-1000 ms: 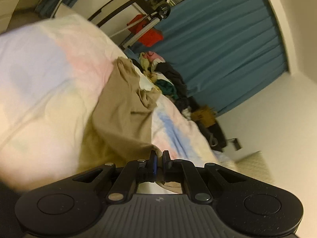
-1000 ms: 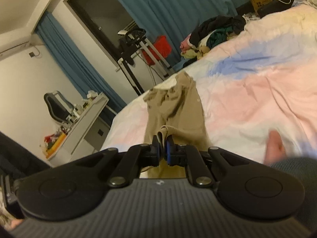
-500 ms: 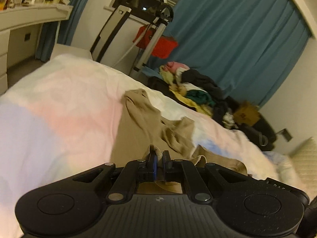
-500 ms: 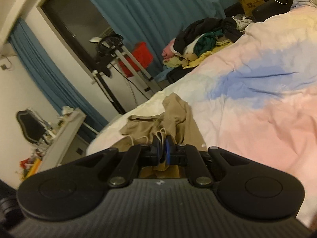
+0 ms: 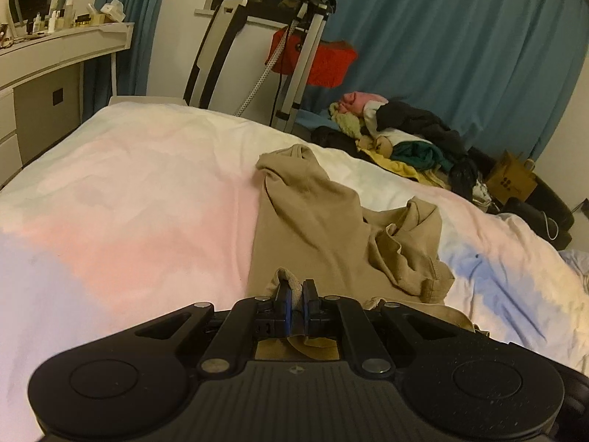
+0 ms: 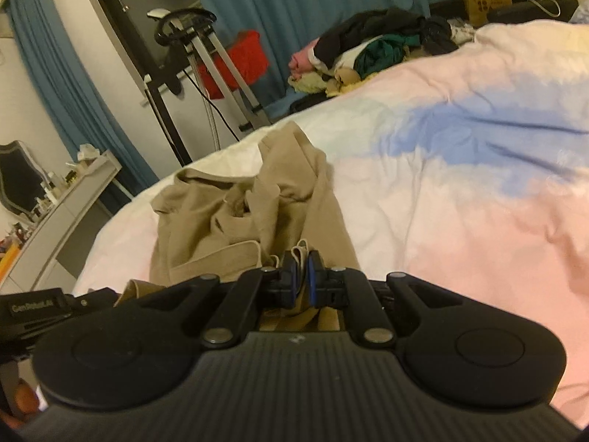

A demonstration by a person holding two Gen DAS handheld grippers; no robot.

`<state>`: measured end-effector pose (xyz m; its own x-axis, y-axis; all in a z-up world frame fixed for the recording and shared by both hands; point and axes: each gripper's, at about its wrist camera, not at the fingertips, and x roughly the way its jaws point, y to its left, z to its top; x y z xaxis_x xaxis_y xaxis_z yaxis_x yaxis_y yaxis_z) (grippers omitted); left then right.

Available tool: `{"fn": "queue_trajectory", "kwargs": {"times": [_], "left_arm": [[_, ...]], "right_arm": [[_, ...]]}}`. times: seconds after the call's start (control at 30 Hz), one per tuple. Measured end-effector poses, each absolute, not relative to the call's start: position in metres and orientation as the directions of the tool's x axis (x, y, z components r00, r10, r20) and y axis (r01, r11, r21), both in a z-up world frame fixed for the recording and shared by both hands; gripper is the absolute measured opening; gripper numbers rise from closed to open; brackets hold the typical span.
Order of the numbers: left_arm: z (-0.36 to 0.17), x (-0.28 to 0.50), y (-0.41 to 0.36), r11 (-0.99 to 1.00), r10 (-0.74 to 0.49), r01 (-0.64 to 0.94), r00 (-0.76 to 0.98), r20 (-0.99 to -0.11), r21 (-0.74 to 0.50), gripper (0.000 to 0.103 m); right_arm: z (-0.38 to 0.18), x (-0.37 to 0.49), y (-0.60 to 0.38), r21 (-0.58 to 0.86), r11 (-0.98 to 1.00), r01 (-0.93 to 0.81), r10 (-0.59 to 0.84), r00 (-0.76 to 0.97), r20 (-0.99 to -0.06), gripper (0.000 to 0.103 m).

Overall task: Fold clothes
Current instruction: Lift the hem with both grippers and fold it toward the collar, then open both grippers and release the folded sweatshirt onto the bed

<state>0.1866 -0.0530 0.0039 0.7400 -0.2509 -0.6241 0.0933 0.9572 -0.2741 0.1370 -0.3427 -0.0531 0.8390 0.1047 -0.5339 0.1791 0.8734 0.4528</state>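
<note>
- Fingers of the left gripper (image 5: 294, 289) pinch a ribbed edge of the tan garment (image 5: 316, 221), jaws just beginning to ease apart with the cloth bunched between the pads.
- Fingers of the right gripper (image 6: 301, 270) clamp another edge of the same tan garment (image 6: 257, 213), a thin fold of fabric standing up between the blue-faced pads.
- Both held edges sit at the near end of the garment, which stretches away from the grippers across a pastel duvet (image 5: 147, 199) of pink, white and blue patches.
- At the garment's far end, one narrow part reaches toward the bed's far edge while a rumpled part lies folded over beside it.
- Left of the bed, a white dresser (image 5: 55, 59) carries small bottles.
- Beyond the bed stands a metal-framed machine (image 5: 305, 37) with a red bag, backed by a blue curtain (image 5: 460, 44).
- To the right, a mixed clothes pile (image 5: 405, 136) rests at the bed's far side, near a brown paper bag (image 5: 511, 180).
</note>
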Motion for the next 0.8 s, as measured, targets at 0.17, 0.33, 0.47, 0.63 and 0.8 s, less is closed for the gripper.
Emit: {"fn": "queue_trajectory", "kwargs": {"times": [0.17,0.33,0.47,0.63,0.8], "left_arm": [[0.012,0.161,-0.044,0.948,-0.291,0.144,0.759,-0.582,-0.285,0.061],[0.015,0.113,-0.030,0.930,-0.351,0.226,0.778,-0.521,-0.290,0.076],[0.005,0.092,-0.024,0.929,-0.358,0.240,0.775,-0.520,-0.283,0.077],[-0.008,0.097,-0.040,0.939,-0.343,0.262,0.757,-0.556,-0.223,0.080],[-0.032,0.121,-0.060,0.942,-0.334,0.289,0.742,-0.582,-0.171,0.080]], "right_arm": [[-0.039,0.124,-0.344,0.496,0.854,0.159,0.158,0.828,-0.538,0.026],[-0.022,0.088,-0.337,0.560,0.825,0.079,0.252,0.835,-0.489,0.074],[-0.015,0.068,-0.325,0.557,0.830,0.027,0.291,0.832,-0.473,0.073],[-0.027,0.083,-0.320,0.561,0.826,0.042,0.312,0.796,-0.519,0.028],[-0.056,0.110,-0.310,0.477,0.875,0.089,0.252,0.757,-0.603,0.018]]}}
